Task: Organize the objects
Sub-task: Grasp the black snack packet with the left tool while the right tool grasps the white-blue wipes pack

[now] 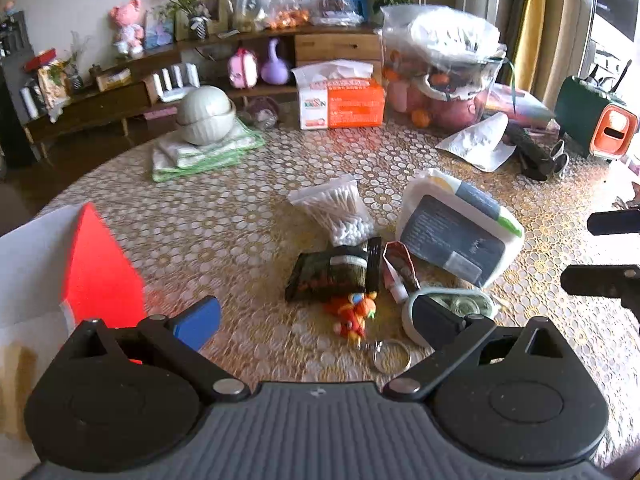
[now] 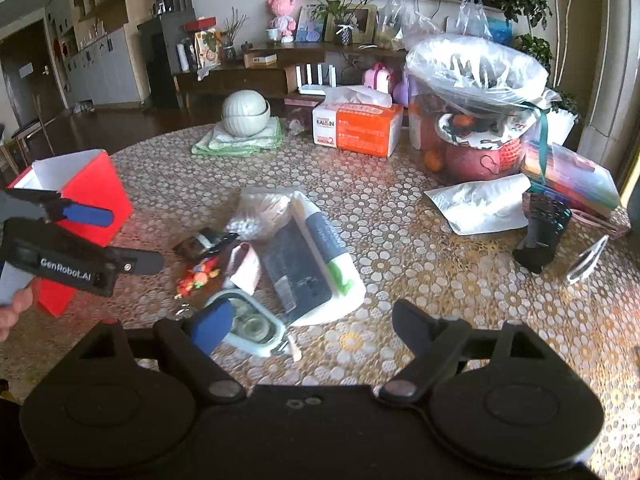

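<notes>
A heap of small items lies mid-table: a bag of cotton swabs (image 1: 336, 208) (image 2: 260, 212), a dark snack packet (image 1: 332, 276) (image 2: 204, 244), an orange toy keychain (image 1: 354, 312) (image 2: 198, 278), a small pink carton (image 1: 400, 268), a white wipes pack (image 1: 456, 232) (image 2: 312, 264) and a pale green case (image 1: 452, 304) (image 2: 248, 324). A red box (image 1: 104, 272) (image 2: 92, 188) with a white inside stands at the left. My left gripper (image 1: 320, 320) (image 2: 136, 238) hovers open just short of the keychain, holding nothing. Beside the green case, my right gripper (image 2: 314, 328) is open and empty.
At the back stand an orange tissue box (image 1: 344, 100), stacked bowls (image 1: 204, 114) on a folded cloth and a plastic-wrapped fruit bag (image 2: 476, 92). A white pouch (image 2: 480, 204), black remote (image 2: 544, 236) and clip (image 2: 588, 260) lie right. A hand (image 2: 16, 308) holds the left gripper.
</notes>
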{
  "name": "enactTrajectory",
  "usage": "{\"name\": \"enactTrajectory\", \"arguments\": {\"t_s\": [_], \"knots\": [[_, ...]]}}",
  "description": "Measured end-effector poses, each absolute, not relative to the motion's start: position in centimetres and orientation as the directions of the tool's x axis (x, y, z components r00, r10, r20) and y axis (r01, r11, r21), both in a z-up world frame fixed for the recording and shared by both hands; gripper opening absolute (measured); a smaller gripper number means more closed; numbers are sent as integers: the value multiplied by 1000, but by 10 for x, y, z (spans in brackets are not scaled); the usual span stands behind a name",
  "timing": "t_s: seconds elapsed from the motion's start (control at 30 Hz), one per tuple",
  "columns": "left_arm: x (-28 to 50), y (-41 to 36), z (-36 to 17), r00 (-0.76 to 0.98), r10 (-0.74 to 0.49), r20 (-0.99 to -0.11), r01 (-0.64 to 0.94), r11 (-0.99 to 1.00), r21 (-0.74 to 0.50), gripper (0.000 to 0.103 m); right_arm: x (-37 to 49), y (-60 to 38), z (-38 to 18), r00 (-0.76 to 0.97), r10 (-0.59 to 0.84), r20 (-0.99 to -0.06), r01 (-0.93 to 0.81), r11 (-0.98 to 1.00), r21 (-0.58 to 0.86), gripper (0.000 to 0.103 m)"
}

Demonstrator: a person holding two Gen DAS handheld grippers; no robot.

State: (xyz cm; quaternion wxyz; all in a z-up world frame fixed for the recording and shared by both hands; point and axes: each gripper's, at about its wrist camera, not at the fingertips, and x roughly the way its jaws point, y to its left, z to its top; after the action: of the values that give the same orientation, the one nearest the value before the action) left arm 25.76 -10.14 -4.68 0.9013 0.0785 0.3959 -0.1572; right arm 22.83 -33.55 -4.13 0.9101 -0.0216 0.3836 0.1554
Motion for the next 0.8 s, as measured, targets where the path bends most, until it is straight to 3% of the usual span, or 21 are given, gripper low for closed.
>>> {"name": "enactTrajectory", "arguments": {"t_s": [0.8], "knots": [[352, -112, -104, 472, -304, -828, 393, 913, -111, 103, 305, -331, -86, 600, 284, -748, -292, 948, 125, 85]]}}
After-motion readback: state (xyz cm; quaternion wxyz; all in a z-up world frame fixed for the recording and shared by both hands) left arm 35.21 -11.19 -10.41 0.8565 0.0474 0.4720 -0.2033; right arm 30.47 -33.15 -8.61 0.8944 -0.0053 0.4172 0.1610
